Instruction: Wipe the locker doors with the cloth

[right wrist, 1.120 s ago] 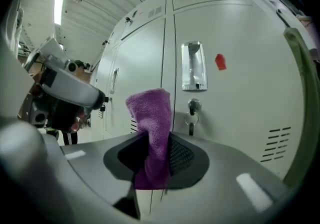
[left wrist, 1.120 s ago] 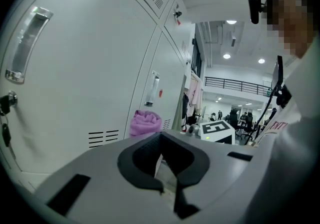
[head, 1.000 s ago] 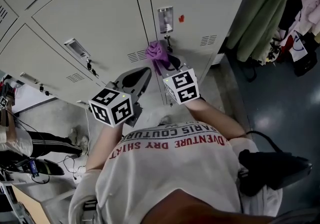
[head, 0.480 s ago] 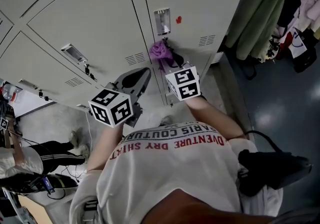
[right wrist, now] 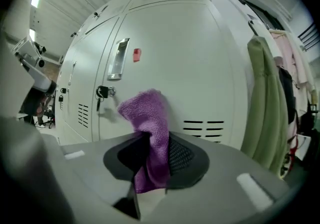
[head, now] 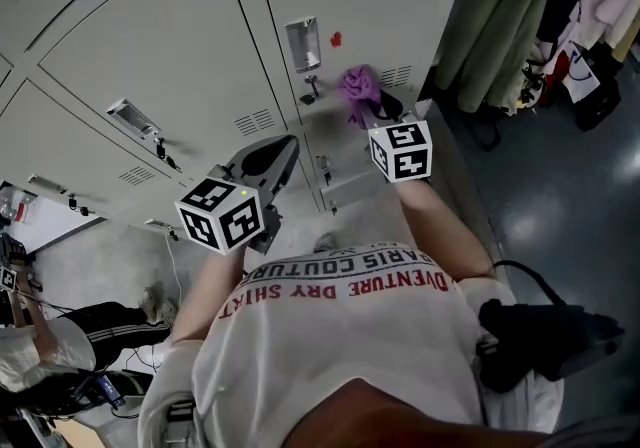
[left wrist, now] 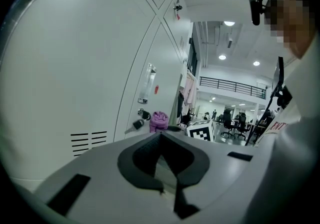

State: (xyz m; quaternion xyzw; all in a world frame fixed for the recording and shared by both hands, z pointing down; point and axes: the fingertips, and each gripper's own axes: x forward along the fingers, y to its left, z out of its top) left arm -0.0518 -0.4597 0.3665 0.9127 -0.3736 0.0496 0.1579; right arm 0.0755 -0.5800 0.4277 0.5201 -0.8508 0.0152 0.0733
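Head view: smooth pale-grey metal locker doors (head: 150,46) and a glossy grey floor (head: 570,196). One fuzzy purple cloth (head: 358,88) sits in the right gripper (head: 376,114), close before a door and beside its slotted vent. Left gripper view: on the left gripper (left wrist: 161,139), two dark ribbed pads meet, nothing between. Right gripper view: the jaws clamp the cloth's terry folds, and one olive coat (right wrist: 262,103) hangs at right.
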